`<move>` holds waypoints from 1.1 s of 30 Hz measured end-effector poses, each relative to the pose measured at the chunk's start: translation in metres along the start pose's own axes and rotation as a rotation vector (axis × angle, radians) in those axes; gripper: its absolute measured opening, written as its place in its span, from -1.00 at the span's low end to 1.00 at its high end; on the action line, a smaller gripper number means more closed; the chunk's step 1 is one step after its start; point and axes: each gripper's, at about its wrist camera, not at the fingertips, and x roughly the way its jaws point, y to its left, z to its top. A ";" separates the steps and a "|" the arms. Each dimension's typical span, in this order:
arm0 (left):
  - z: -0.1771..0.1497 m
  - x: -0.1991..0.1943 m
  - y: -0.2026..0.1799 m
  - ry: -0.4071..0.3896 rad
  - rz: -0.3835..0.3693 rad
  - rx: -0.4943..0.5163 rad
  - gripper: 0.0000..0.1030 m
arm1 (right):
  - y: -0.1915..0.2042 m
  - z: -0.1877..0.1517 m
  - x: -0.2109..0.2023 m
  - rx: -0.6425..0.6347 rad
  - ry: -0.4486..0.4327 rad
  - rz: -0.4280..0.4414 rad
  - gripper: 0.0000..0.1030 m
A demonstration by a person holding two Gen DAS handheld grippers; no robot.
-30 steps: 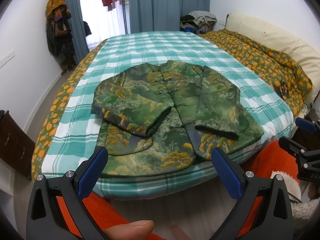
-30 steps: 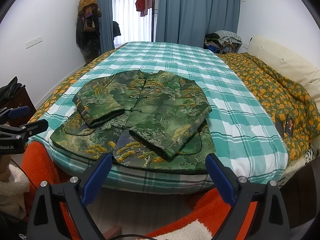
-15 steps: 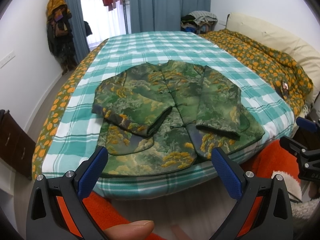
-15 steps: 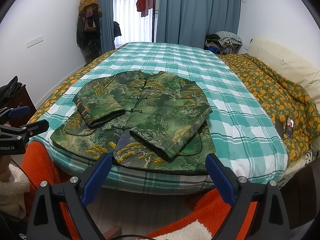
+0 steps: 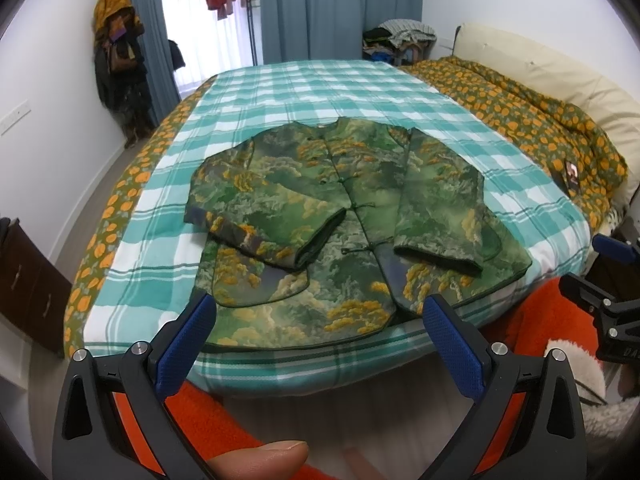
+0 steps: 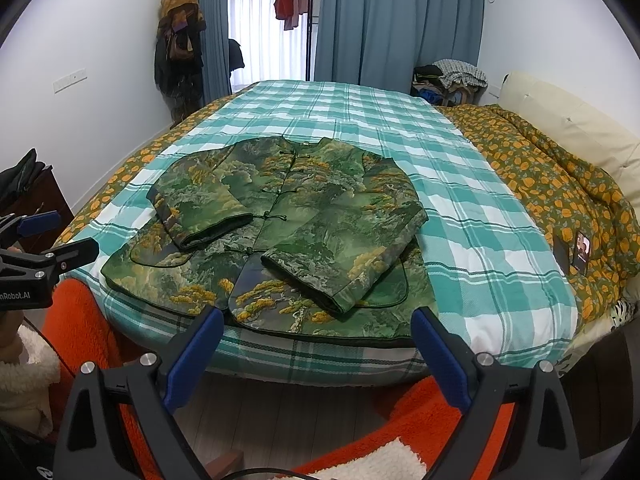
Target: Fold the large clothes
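Green jacket (image 5: 344,236) hem at bed edge (image 5: 320,364); left gripper (image 5: 316,320), right gripper (image 6: 316,332) spread, short of it.

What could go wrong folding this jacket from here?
The jacket lies at the bed's near edge, its hem by the drop, so a pull toward you might slide it off. Both sleeves rest loosely folded across the front; lifting the hem could spill them open. Both claws, left and right, are open and wide apart, so a grab might catch the sheet.
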 end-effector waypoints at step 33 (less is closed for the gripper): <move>-0.007 0.003 0.009 -0.064 0.094 -0.002 0.99 | 0.006 0.013 0.049 -0.204 -0.044 0.092 0.88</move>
